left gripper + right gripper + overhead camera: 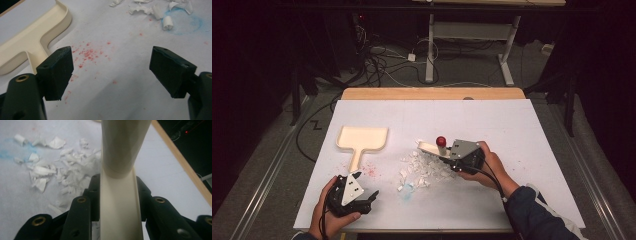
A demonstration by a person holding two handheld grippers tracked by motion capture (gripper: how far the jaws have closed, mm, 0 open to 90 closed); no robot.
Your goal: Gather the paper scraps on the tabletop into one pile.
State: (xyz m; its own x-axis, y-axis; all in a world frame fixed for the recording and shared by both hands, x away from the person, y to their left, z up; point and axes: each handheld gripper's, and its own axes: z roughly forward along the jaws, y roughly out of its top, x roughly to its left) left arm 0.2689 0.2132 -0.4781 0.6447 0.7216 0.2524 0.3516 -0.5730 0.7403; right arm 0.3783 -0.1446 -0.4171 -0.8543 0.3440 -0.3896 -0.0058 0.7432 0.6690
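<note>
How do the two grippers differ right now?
The left gripper stands open with nothing between its jaws, while the right gripper is shut on the cream brush handle. The left gripper sits near the dustpan handle; the right gripper is beside the paper scraps. Both are black and hand-held over the white board.

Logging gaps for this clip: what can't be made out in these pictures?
- Brush: in the right gripper view its head is cut off by the top edge; in the high view the right gripper covers the handle.
- Dustpan: cut off by the left gripper view's left edge.
- Paper scraps: too small in the high view to count.
</note>
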